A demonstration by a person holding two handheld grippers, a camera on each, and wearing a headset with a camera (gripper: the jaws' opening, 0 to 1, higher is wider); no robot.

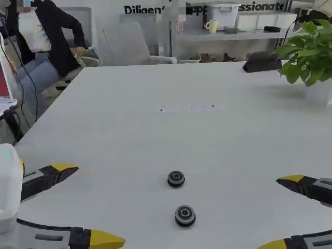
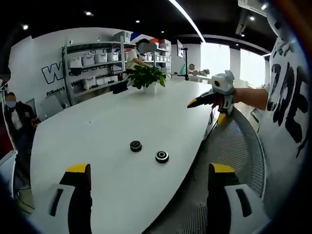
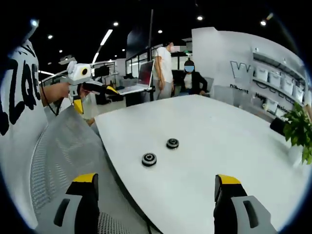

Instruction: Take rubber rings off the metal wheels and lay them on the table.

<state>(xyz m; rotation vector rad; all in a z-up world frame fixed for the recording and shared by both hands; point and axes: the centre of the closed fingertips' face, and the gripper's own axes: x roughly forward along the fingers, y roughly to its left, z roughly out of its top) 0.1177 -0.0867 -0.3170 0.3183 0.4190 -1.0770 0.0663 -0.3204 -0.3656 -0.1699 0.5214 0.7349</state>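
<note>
Head view: two small metal wheels lie on the white desk (image 1: 155,88), toward its near edge and about midway along it. The far wheel (image 1: 176,179) and the near wheel (image 1: 185,216) sit close together but not touching. Each shows a dark outer band round a bright hub, which I take to be its rubber ring in place. The left gripper (image 1: 85,205) and right gripper (image 1: 282,211) hang at the near edge, well to either side of the wheels. The jaws of both stand wide apart, holding nothing.

Left gripper view: its own jaws are spread, with the near wheel (image 2: 162,156) and far wheel (image 2: 136,146) ahead on the desk. The right gripper (image 2: 209,100) is beyond the desk's edge.

Right gripper view: its jaws gape too, and both wheels lie ahead, untouched.

By my judgement the task has not begun: both rings remain to be pulled off and laid down.
</note>
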